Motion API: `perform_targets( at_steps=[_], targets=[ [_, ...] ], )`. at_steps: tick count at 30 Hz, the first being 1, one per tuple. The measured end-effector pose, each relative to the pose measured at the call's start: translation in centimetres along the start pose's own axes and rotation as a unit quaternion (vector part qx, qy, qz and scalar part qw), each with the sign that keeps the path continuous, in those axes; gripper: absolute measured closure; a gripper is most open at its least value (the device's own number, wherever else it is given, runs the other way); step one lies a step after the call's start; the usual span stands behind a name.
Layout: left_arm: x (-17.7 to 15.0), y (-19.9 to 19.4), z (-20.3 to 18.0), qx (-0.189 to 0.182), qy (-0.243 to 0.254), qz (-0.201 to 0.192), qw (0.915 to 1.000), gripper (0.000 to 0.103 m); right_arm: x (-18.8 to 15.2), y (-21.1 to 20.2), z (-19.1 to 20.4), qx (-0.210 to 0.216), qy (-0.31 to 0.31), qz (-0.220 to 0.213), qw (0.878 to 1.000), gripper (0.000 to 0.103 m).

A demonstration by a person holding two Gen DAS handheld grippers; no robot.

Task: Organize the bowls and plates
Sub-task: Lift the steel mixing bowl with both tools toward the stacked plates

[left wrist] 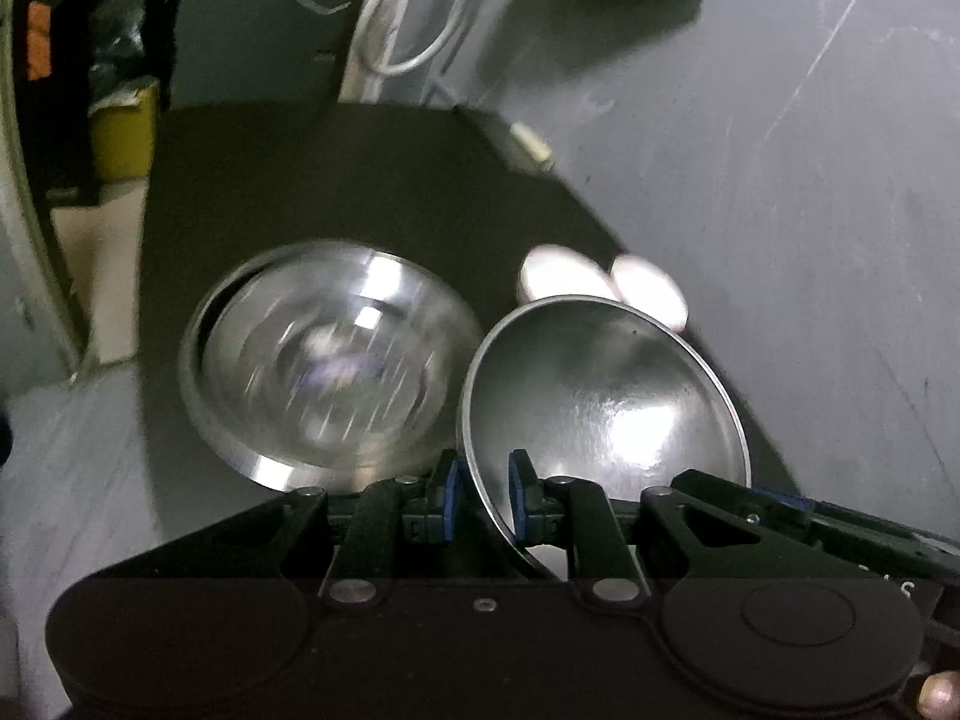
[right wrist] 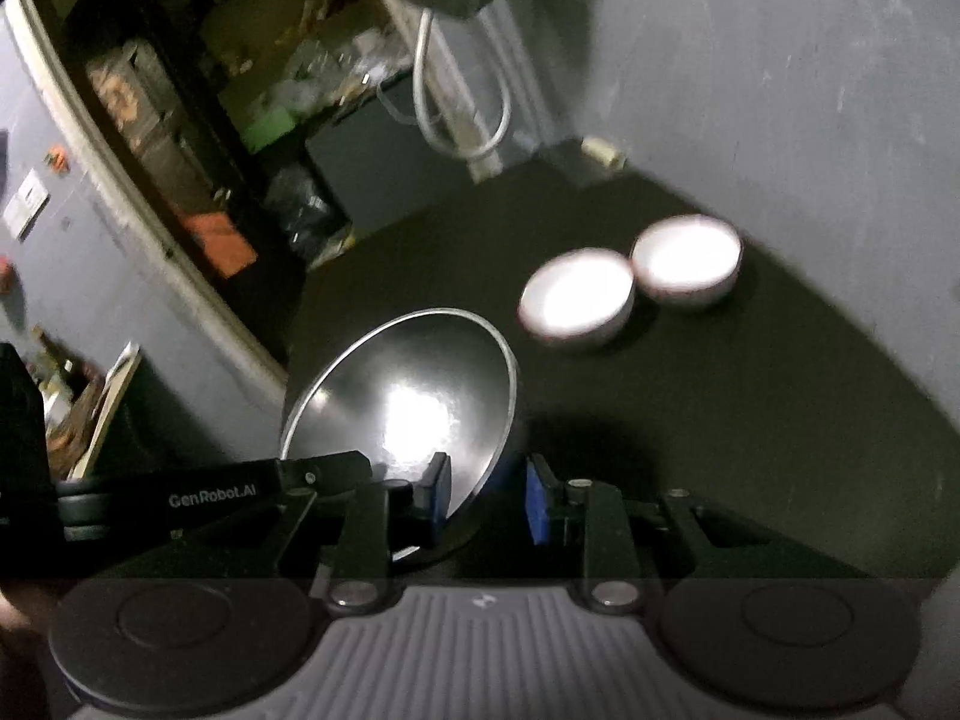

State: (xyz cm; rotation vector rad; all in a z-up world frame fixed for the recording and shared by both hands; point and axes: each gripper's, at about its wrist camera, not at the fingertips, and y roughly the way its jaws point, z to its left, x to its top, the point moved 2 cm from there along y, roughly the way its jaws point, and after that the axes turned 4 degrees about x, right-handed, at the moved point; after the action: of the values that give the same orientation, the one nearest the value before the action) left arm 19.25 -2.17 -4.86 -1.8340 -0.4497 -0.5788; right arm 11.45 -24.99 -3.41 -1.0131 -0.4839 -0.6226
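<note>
Both grippers, left (left wrist: 483, 495) and right (right wrist: 489, 495), clamped on one steel bowl (left wrist: 600, 396), carried tilted above dark table (right wrist: 720, 420). Thin rim grips risk slip. Blurred plate stack (left wrist: 324, 360) close left; two white bowls (right wrist: 630, 276) ahead: collision risk.

Dark counter (right wrist: 750, 420) set against a grey wall (right wrist: 780, 90), looped white cable (left wrist: 408, 24) hanging behind it, green patch (right wrist: 270, 123) and orange item (right wrist: 222, 240) among blurred clutter on dim shelving, yellow box (left wrist: 123, 132) low at left.
</note>
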Motion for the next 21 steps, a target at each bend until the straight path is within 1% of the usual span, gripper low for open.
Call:
perform_targets(
  at_steps=[4,10,12,16,21],
  targets=[
    [-3.0,-1.2,1.7,0.009,-0.010,0.029,0.9995,0.085,-2.8,-0.5,0.9,0.008,0.003,0.037,0.999,0.074],
    [-5.4,-1.4,3.3,0.023,-0.026,0.063,0.9975,0.085,-5.4,-0.2,2.0,0.013,-0.002,0.080,0.997,0.074],
    [-6.7,-2.1,3.7,0.029,-0.028,0.073,0.9966,0.085,-6.0,-0.1,2.3,0.014,-0.003,0.091,0.996,0.074],
    [-7.9,-2.3,4.4,0.036,-0.035,0.085,0.9951,0.085,-6.6,0.3,2.5,0.017,-0.005,0.107,0.994,0.074],
    [-8.1,-1.9,4.3,0.045,-0.035,0.091,0.9942,0.085,-6.8,0.7,2.3,0.016,-0.005,0.116,0.993,0.074]
  ],
)
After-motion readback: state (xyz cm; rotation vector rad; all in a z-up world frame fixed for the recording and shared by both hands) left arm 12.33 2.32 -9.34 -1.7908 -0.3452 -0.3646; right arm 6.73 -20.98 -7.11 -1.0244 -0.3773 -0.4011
